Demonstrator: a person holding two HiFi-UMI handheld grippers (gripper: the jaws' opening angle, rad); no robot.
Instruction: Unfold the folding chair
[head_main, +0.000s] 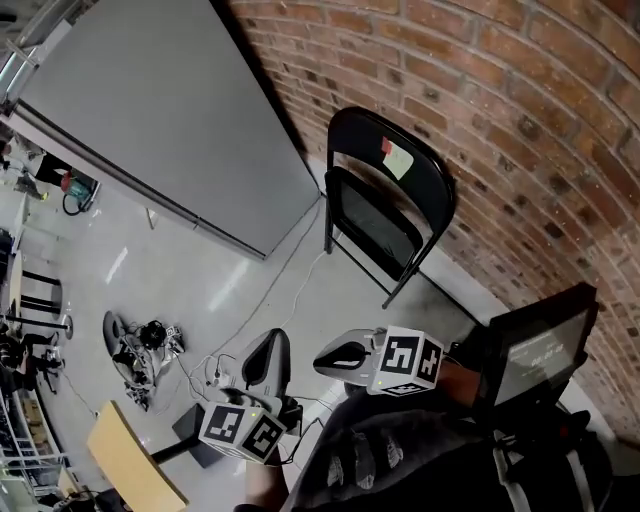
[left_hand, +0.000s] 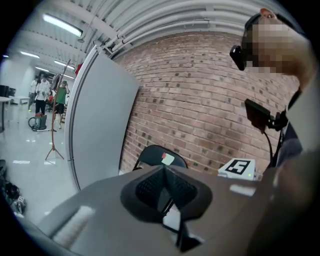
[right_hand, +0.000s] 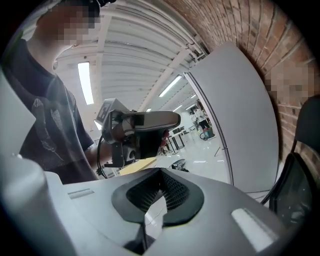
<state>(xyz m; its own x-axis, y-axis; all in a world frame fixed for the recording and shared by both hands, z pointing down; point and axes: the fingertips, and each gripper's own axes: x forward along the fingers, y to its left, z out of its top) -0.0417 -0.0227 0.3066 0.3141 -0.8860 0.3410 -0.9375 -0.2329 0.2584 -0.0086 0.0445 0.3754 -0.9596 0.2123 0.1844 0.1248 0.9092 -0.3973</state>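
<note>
Both my left gripper (head_main: 270, 342) and right gripper (head_main: 324, 360) are showing fingers pressed together, empty; folding chair (head_main: 390, 200) is standing folded by the brick wall (head_main: 500, 100), well apart, so I'm reckoning: approach, then spreading them for the seat

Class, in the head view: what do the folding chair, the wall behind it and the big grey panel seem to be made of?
Folding chair: probably black-painted metal, judging by its thin tubular legs and smooth, slightly glossy back.
Wall: red brick with pale mortar joints, matte.
Grey panel: uncertain, perhaps painted board or laminate; it looks flat, uniform and seamless.
</note>
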